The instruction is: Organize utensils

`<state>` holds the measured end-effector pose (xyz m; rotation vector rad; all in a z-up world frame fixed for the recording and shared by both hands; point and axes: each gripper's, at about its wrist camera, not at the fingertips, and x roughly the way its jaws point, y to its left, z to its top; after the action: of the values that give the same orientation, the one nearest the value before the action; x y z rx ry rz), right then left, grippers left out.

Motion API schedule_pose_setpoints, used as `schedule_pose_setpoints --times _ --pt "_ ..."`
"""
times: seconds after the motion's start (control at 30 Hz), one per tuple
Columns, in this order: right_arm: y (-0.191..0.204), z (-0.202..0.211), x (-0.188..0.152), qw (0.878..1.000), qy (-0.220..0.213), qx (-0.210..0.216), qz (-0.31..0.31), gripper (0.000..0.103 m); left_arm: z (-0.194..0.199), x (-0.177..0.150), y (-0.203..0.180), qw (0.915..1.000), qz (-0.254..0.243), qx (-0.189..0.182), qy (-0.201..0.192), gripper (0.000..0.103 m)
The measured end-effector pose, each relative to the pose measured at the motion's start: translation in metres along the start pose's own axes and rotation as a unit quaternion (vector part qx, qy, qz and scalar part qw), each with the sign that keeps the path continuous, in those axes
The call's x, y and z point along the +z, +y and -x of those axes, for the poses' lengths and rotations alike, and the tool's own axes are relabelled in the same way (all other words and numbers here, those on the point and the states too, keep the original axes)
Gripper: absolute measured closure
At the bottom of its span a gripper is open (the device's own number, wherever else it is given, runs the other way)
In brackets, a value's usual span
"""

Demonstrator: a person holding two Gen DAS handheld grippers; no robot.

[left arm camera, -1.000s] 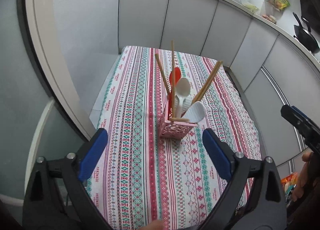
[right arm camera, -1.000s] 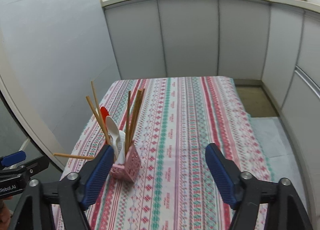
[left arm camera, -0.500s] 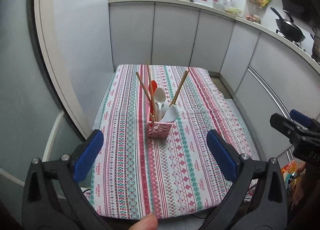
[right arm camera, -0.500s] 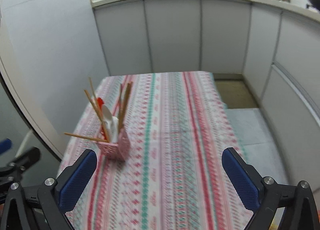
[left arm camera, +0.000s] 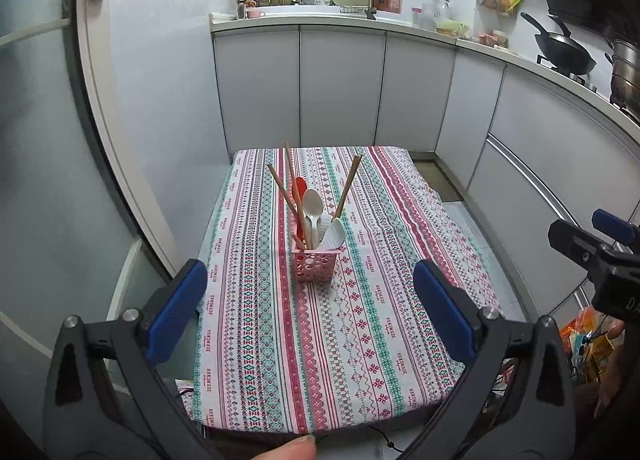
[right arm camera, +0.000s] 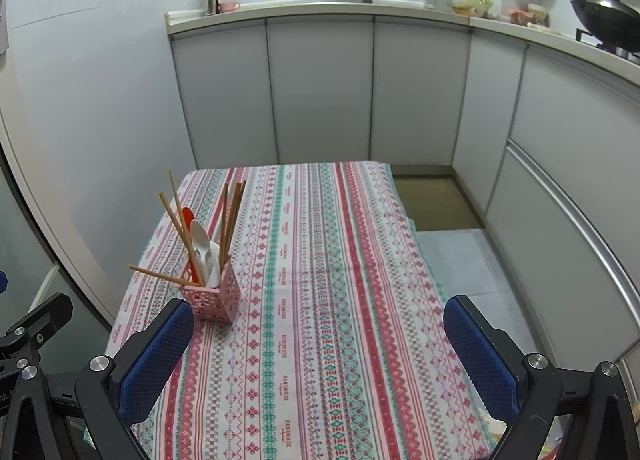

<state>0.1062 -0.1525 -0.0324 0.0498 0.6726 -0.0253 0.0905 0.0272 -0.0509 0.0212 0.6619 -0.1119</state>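
A pink perforated basket [left arm camera: 315,264] stands upright on the striped tablecloth [left arm camera: 360,320], toward the left side of the table as the right wrist view shows it [right arm camera: 212,300]. Inside it are wooden chopsticks [left arm camera: 347,187] fanned out at different angles, a white spoon [left arm camera: 312,205] standing bowl-up, a red spoon [left arm camera: 299,189] just behind it, and a second white utensil [left arm camera: 334,235] leaning over the basket's right rim. One chopstick [right arm camera: 162,276] lies nearly flat, jutting out over the left rim. How many chopsticks there are is hard to count, perhaps six, since they overlap one another. The basket's inside is hidden by its own walls. The left gripper [left arm camera: 310,312] is spread wide with nothing between its blue pads, held back from the near table edge. The right gripper [right arm camera: 320,356] is likewise wide apart and empty, over the near part of the cloth, its left pad just beside the basket in view. A fingertip [left arm camera: 294,450] is cut off at the bottom edge.
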Motion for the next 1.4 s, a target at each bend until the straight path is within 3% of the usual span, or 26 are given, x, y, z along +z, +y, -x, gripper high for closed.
schedule_pose_setpoints --times 1.4 --pt "0.009 0.017 0.005 1.000 -0.026 0.008 0.012 0.001 0.008 0.000 -0.005 0.9996 0.016 0.017 -0.018 0.001"
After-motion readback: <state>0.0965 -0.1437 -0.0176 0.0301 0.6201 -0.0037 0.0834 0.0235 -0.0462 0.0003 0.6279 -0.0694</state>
